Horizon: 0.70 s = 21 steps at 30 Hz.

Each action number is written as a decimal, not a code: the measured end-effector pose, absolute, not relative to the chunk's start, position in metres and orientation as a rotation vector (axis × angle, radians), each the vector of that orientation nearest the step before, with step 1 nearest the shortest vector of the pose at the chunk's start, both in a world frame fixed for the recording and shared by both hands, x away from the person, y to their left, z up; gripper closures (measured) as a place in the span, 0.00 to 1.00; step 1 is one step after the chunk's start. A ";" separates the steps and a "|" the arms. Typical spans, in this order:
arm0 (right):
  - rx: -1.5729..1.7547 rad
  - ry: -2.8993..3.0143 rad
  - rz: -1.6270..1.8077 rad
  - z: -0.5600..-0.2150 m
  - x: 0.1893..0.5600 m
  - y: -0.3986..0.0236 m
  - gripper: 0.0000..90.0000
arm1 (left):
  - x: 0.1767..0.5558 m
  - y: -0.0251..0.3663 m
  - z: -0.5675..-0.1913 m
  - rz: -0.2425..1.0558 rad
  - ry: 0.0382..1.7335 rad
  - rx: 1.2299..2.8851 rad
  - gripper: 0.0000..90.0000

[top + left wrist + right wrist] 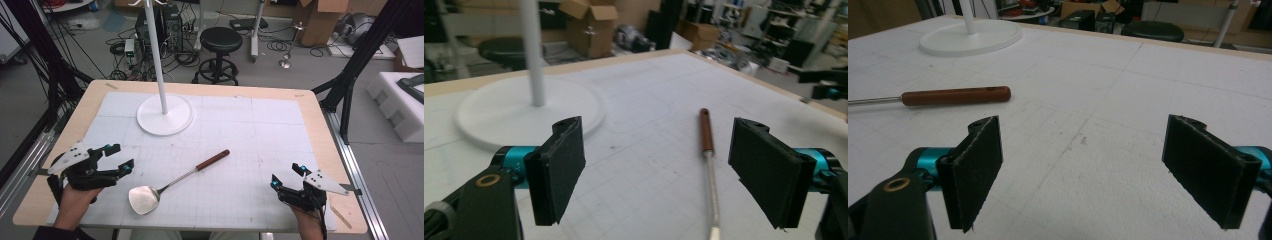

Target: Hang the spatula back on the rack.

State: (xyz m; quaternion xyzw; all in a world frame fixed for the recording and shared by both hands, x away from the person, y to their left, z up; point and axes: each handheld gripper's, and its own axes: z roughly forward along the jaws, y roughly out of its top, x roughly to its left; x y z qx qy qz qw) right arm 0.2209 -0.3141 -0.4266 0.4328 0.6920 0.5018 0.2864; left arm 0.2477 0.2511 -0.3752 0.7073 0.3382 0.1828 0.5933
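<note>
The left gripper (116, 158) sits at about eight o'clock on the table (310, 107), held in the person's left hand (75, 200). Its jaws are spread wide with nothing between them. In the left gripper view the same gripper (656, 167) looks across the white mat (649, 90), and the spoon's brown handle (706, 129) runs up between its two pads without touching either.

The right gripper (286, 176) rests at about four o'clock, its jaws also wide apart and holding nothing. In the right gripper view the gripper (1083, 170) frames bare mat, and the brown handle (955, 95) lies off toward ten o'clock, well clear of the pads.

Between the two grippers lies a spoon (172, 182) — a long metal one with a wooden handle. Its bowl (143, 199) is at about six o'clock, just beside the left gripper, and the handle (213, 159) angles up toward the centre of the mat.

Farther out, at about eleven o'clock, a white stand (165, 114) sits on the mat — a round flat base with a thin upright pole. Beyond the table's far edge, at twelve o'clock, a black stool (220, 50) is on the floor among cables.
</note>
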 end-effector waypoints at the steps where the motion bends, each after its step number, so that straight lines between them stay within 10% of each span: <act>1: 1.157 1.849 1.341 -0.427 0.221 -0.314 0.17 | 0.249 0.245 -0.374 0.397 0.767 1.662 0.26; 21: 1.115 1.876 1.348 -0.426 0.220 -0.307 0.17 | 0.284 0.132 -0.413 0.110 0.724 2.189 0.50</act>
